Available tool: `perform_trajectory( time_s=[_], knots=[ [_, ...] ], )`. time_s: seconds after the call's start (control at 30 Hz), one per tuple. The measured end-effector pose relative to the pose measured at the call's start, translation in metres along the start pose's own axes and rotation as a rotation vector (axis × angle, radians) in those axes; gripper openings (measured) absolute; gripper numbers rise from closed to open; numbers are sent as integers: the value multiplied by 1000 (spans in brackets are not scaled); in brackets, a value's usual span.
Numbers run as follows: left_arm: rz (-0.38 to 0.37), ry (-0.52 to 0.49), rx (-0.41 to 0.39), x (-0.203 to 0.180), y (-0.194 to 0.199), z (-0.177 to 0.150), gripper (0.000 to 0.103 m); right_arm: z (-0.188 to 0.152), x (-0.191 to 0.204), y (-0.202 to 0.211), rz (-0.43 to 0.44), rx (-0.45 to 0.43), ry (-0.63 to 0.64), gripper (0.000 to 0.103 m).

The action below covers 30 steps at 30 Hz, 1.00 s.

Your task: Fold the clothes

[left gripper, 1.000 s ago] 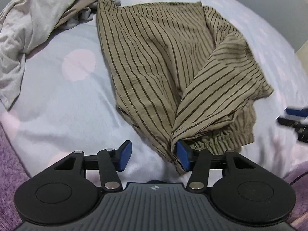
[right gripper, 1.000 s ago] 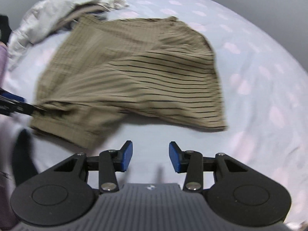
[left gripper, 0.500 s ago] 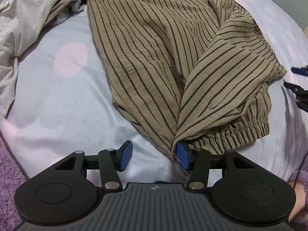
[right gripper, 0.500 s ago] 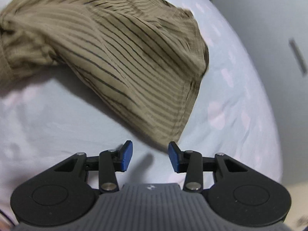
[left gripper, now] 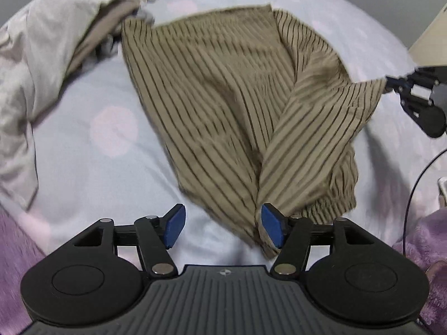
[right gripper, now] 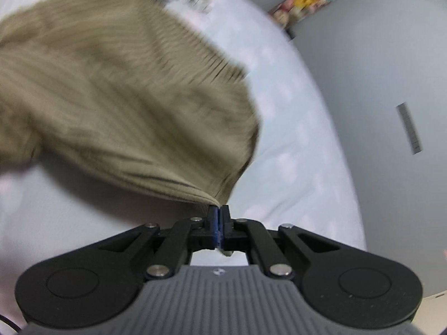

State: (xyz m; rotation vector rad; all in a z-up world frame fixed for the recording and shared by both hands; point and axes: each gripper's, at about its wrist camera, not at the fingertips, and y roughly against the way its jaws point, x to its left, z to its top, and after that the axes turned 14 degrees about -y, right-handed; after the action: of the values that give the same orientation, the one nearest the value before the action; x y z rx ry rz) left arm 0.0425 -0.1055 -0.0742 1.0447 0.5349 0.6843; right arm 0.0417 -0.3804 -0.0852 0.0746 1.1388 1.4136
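Striped olive shorts (left gripper: 223, 106) lie on the bed (left gripper: 83, 150), pale blue sheet with pink spots, partly folded over. Right gripper (right gripper: 218, 217): fingers together, clamped on a corner of the shorts, pulling it taut. Left gripper (left gripper: 220, 223): fingers apart, just been opening; a fold of the shorts hangs against the right-hand finger (left gripper: 272, 226), not pinched. Crumpled beige garment (left gripper: 50, 55) near the shorts' far corner.

A pale blue bedsheet with faint pink dots (left gripper: 83, 150) fills the frame; a plain grey wall (right gripper: 391, 55) rises at upper right.
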Motion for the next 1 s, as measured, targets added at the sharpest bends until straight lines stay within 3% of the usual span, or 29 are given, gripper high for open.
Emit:
perform_trajectory(
  time_s=[0.17, 0.37, 0.57, 0.8, 1.0],
  knots=[
    [110, -15, -45, 17, 5, 21, 59, 64, -5, 20, -18, -139, 12, 1],
    [152, -28, -94, 32, 8, 42, 59, 137, 27, 26, 24, -267, 111, 1],
    [167, -42, -163, 44, 9, 57, 59, 175, 64, 17, 61, -315, 143, 1],
    [158, -52, -198, 48, 2, 78, 59, 186, 67, 6, 112, -304, 63, 8],
    [116, -39, -204, 52, -21, 98, 59, 165, 54, 1, 119, -269, -32, 19]
  ],
)
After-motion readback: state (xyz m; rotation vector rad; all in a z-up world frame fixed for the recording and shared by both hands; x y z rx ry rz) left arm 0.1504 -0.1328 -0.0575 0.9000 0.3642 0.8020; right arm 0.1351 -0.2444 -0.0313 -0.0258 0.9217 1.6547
